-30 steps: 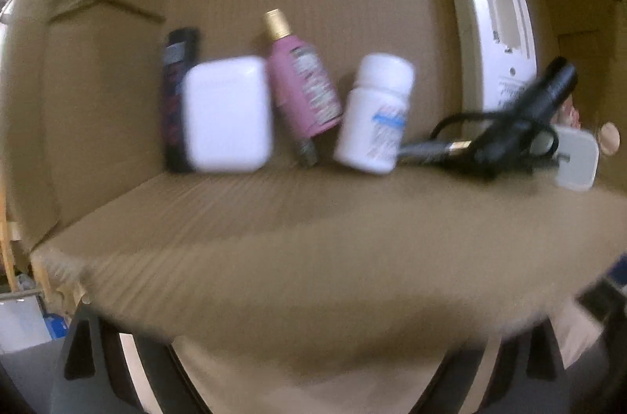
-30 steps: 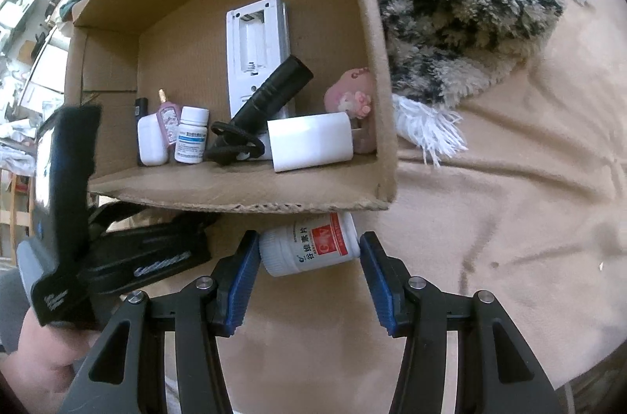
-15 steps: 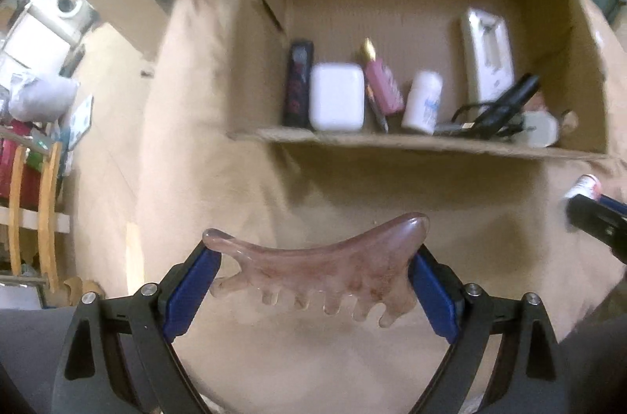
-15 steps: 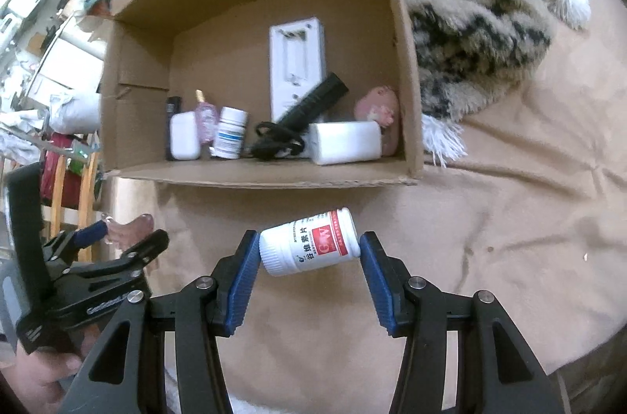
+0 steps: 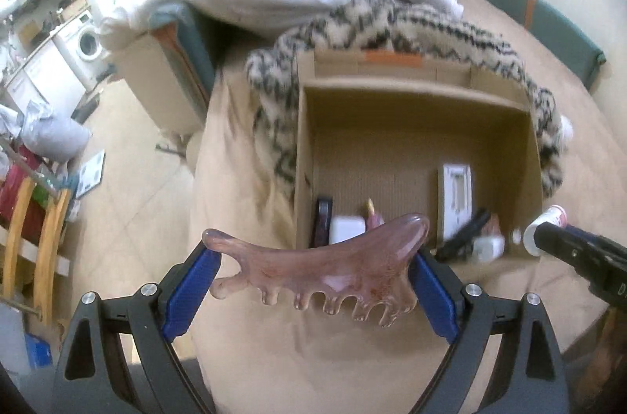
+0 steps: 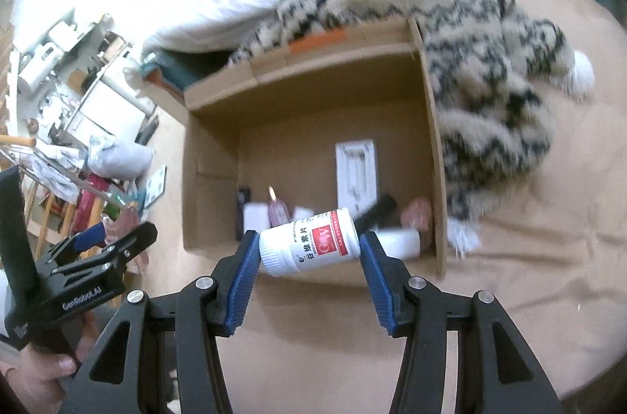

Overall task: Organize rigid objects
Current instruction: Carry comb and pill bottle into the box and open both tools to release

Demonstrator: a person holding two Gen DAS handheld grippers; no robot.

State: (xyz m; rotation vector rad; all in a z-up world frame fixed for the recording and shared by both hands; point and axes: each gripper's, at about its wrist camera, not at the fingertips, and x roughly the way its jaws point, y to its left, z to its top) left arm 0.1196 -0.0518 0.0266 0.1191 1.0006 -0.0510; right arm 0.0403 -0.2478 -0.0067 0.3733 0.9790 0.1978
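Left wrist view: left gripper (image 5: 313, 281) clamped on pink comb-shaped scraper (image 5: 317, 267), above tan cover, before open cardboard box (image 5: 303, 155); patterned blanket (image 5: 392, 22) behind.

Right wrist view: right gripper (image 6: 309, 259) clamped on white pill bottle (image 6: 309, 241), masking box contents.

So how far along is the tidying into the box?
Done: several small items already line the near wall of the cardboard box. In hand: the left claw grips a pink scraping comb, and the right claw a white pill bottle. Left: both go in.
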